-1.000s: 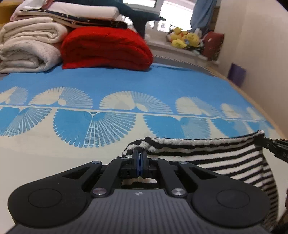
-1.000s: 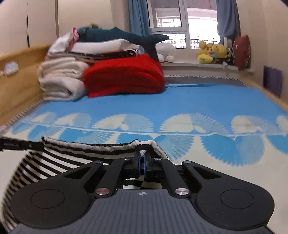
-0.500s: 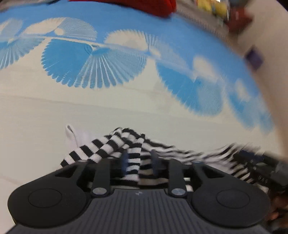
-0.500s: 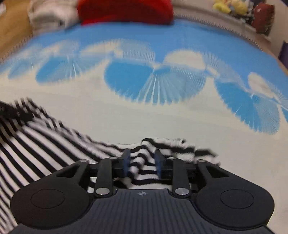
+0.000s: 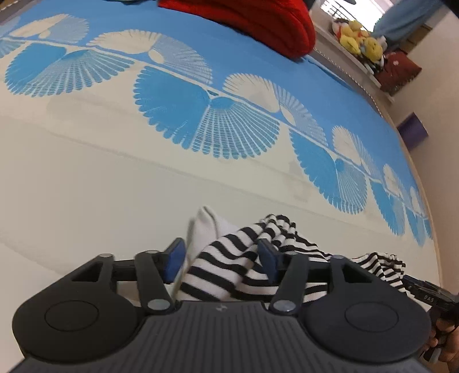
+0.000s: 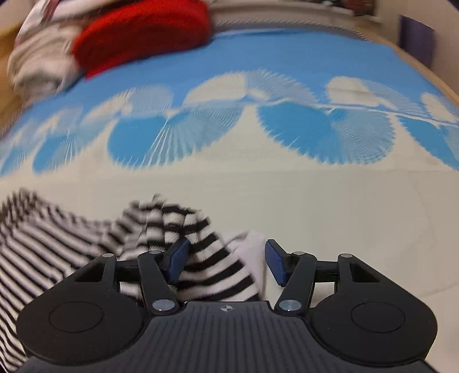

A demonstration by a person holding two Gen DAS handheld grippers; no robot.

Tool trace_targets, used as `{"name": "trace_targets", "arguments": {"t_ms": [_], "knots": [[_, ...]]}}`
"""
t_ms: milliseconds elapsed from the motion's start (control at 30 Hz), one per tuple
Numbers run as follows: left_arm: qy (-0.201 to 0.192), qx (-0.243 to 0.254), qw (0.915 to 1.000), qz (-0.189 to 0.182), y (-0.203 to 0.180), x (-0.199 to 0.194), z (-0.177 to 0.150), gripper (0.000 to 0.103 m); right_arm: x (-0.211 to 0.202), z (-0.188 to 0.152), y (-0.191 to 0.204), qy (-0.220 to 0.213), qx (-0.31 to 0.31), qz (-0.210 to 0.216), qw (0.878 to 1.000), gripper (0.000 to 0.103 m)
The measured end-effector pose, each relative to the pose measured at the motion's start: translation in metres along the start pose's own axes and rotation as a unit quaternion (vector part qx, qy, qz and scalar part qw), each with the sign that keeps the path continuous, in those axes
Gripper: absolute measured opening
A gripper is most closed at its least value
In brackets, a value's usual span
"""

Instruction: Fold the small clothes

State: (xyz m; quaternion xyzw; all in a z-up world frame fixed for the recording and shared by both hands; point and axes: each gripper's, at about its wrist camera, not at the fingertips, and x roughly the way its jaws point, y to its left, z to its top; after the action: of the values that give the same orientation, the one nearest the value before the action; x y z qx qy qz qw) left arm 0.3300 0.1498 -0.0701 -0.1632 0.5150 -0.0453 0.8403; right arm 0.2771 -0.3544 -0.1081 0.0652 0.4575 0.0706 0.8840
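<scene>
Striped garment (image 5: 229,266) lies crumpled crosswise between left gripper (image 5: 221,258) and right gripper (image 6: 226,259), both opening.

This is a bedroom in a home. The surface that fills both views is a bed (image 5: 86,178), covered with a cream and blue bedspread (image 5: 218,126) printed with fan shapes. At the far end of the bed lies a folded red blanket (image 5: 258,17), and in the right wrist view there is a blurred pile of folded pale bedding (image 6: 40,66) just beside it. Along the wall runs a ledge with yellow plush toys (image 5: 358,40) and a dark red cushion (image 5: 398,69), under a bright window with a blue curtain (image 5: 401,17). A small purple box (image 5: 413,134) stands by the plain pale wall (image 5: 441,100). A wooden bed frame (image 6: 430,71) shows at the edge.
</scene>
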Motion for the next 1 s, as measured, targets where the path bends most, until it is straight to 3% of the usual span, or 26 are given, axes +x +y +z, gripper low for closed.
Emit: {"name": "trace_targets", "arguments": {"t_ms": [100, 167, 200, 233, 267, 300, 433, 467, 533, 567, 633, 700, 733, 767, 833, 900, 1000], "knots": [[0.008, 0.022, 0.9997, 0.005, -0.012, 0.012, -0.006, 0.065, 0.006, 0.0, 0.01, 0.007, -0.02, -0.02, 1.0, 0.056], [0.009, 0.046, 0.9989, 0.01, -0.023, 0.018, -0.01, 0.065, 0.007, 0.004, 0.012, -0.002, -0.013, -0.022, 1.0, 0.033], [0.004, 0.062, 0.9979, 0.017, -0.028, 0.02, -0.011, 0.063, 0.006, 0.007, 0.012, -0.011, -0.006, -0.019, 1.0, 0.026], [-0.003, 0.079, 0.9964, 0.028, -0.033, 0.021, -0.012, 0.044, 0.002, 0.009, 0.006, -0.018, -0.002, -0.014, 1.0, 0.01], [-0.008, 0.097, 0.9944, 0.039, -0.036, 0.022, -0.012, 0.026, 0.001, 0.011, 0.006, -0.024, 0.0, -0.012, 1.0, 0.0], [-0.012, 0.111, 0.9923, 0.053, -0.037, 0.023, -0.011, 0.004, -0.001, 0.012, 0.006, -0.032, -0.001, -0.013, 0.999, 0.0], [-0.109, 0.084, 0.9856, 0.098, -0.033, -0.004, 0.0, 0.004, -0.029, 0.023, -0.003, -0.128, 0.035, -0.037, 0.99, 0.0], [-0.119, 0.078, 0.9844, 0.103, -0.032, -0.007, 0.002, 0.004, -0.037, 0.025, -0.006, -0.156, 0.047, -0.051, 0.985, 0.0], [-0.091, 0.065, 0.9891, 0.096, -0.028, 0.001, 0.003, 0.004, -0.043, 0.028, -0.013, -0.181, 0.066, -0.079, 0.978, 0.0], [-0.057, 0.059, 0.9931, 0.085, -0.026, 0.011, 0.001, 0.005, -0.039, 0.029, -0.017, -0.174, 0.076, -0.088, 0.978, 0.0], [-0.004, 0.065, 0.9941, 0.087, -0.027, 0.026, -0.004, 0.019, -0.025, 0.03, -0.024, -0.129, 0.095, -0.072, 0.984, 0.001], [-0.018, 0.084, 0.9904, 0.108, -0.029, 0.022, -0.006, 0.033, -0.012, 0.028, -0.026, -0.079, 0.112, -0.032, 0.99, 0.007], [-0.029, 0.081, 0.9907, 0.105, -0.028, 0.017, -0.005, 0.041, -0.01, 0.028, -0.025, -0.067, 0.111, -0.016, 0.991, 0.021], [-0.036, 0.07, 0.9922, 0.097, -0.025, 0.013, -0.004, 0.043, -0.012, 0.028, -0.022, -0.068, 0.107, -0.01, 0.992, 0.035], [-0.038, 0.036, 0.9956, 0.077, -0.016, 0.007, -0.001, 0.044, -0.02, 0.028, -0.018, -0.088, 0.096, -0.005, 0.991, 0.045], [-0.03, 0.018, 0.9969, 0.07, -0.011, 0.007, 0.0, 0.044, -0.024, 0.027, -0.021, -0.089, 0.103, 0.016, 0.991, 0.046], [-0.013, 0.019, 0.9973, 0.07, -0.01, 0.011, 0.0, 0.045, -0.018, 0.025, -0.025, -0.05, 0.109, 0.052, 0.991, 0.05]]}}
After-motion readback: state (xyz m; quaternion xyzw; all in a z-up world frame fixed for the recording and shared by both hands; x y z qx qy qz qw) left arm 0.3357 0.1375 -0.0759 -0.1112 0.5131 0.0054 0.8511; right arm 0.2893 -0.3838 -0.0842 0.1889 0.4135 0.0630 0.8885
